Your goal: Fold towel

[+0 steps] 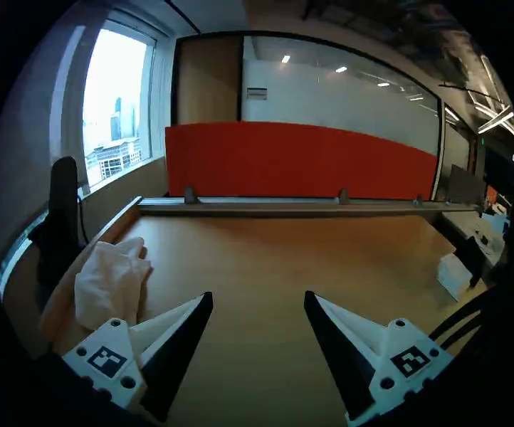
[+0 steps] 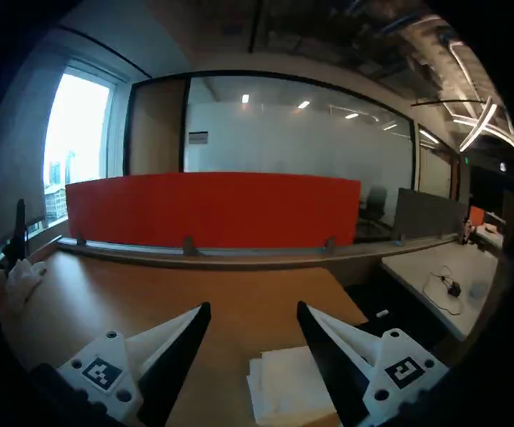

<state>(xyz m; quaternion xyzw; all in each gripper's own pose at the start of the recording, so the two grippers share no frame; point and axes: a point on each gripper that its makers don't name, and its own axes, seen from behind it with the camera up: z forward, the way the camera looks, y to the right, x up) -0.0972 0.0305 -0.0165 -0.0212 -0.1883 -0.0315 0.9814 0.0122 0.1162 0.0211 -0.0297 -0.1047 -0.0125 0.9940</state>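
Left gripper and right gripper jaws are spread, empty. Crumpled towel looks soft and floppy; pinch its corners.

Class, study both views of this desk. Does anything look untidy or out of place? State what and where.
A crumpled towel lies bunched at the left edge of the desk, by the window. It looks odd next to the neatly folded stack near the right tool. Nothing else stands out.

Towel lies left on desk, before divider.
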